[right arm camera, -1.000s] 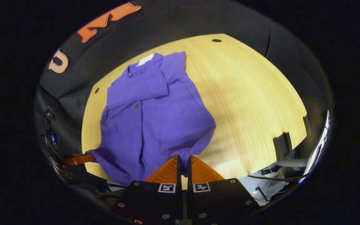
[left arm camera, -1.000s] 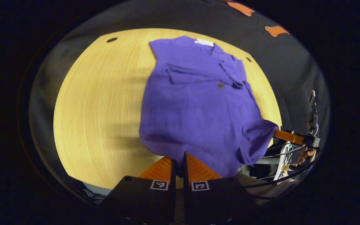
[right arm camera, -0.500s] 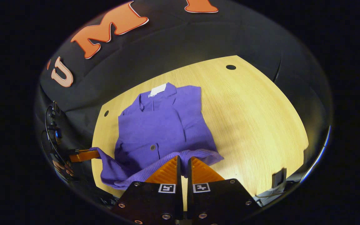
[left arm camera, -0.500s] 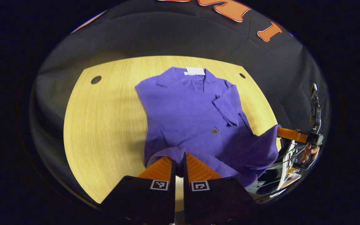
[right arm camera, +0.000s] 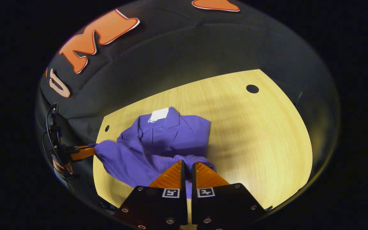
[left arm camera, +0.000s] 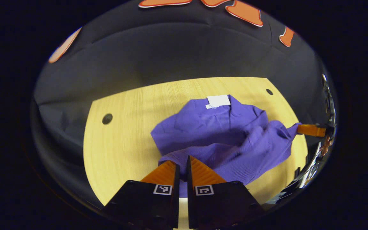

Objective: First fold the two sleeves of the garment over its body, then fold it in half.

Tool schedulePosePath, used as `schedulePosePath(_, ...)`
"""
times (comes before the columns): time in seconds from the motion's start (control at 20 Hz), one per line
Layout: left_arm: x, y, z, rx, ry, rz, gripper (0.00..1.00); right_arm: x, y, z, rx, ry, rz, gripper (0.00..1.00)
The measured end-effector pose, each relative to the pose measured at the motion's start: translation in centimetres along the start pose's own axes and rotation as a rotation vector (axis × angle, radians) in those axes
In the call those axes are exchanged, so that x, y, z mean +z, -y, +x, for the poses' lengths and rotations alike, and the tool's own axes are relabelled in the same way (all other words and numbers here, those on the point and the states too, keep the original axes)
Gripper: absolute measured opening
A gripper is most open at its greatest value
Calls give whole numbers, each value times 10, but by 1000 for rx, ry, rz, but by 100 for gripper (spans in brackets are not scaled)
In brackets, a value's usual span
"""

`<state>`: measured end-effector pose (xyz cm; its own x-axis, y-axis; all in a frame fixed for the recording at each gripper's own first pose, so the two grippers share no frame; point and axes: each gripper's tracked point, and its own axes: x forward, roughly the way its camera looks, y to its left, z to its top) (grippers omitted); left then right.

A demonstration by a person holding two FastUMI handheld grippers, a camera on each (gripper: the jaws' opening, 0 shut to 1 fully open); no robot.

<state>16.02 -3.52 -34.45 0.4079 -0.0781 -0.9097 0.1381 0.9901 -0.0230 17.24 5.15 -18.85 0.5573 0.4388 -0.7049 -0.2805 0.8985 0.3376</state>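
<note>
**Half-fold in progress: hem carried toward the collar**

The left gripper (left arm camera: 182, 163) is closed, with a hem corner of the purple garment (left arm camera: 222, 134) pinched between its fingers. The right gripper (right arm camera: 187, 167) is likewise closed on the opposite hem corner; it is also seen far off at the right of the left gripper view, where cloth is drawn taut toward its tip. Two corners are held at once so that the lower edge is kept straight and level while it is carried.

The lifted hem is held above the garment's body, and the cloth between the two grippers sags in a loose band. The upper part of the garment lies flat on the bench (left arm camera: 123, 140), with the collar and its white label (left arm camera: 218, 100) at the far end. The sleeves appear to be folded over the body already, though the raised cloth hides most of them.

It is judged that the hem is to be laid near the collar, so that the garment is halved. Uneven carrying may skew the fold.
</note>
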Motion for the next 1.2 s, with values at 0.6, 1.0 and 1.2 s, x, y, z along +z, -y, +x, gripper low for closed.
schedulePosePath(0.6, 80, -45, 49, 208, 141, -23, 14, 86, -12, 72, 50, 49, 40, 10)
schedulePosePath(1.0, 100, -46, -16, 276, 328, -90, 86, 115, -1, 21, -13, 241, -41, 84)
schedulePosePath(1.2, 107, -20, -76, 291, 519, -63, 91, 127, 1, -32, -78, 408, -167, 96)
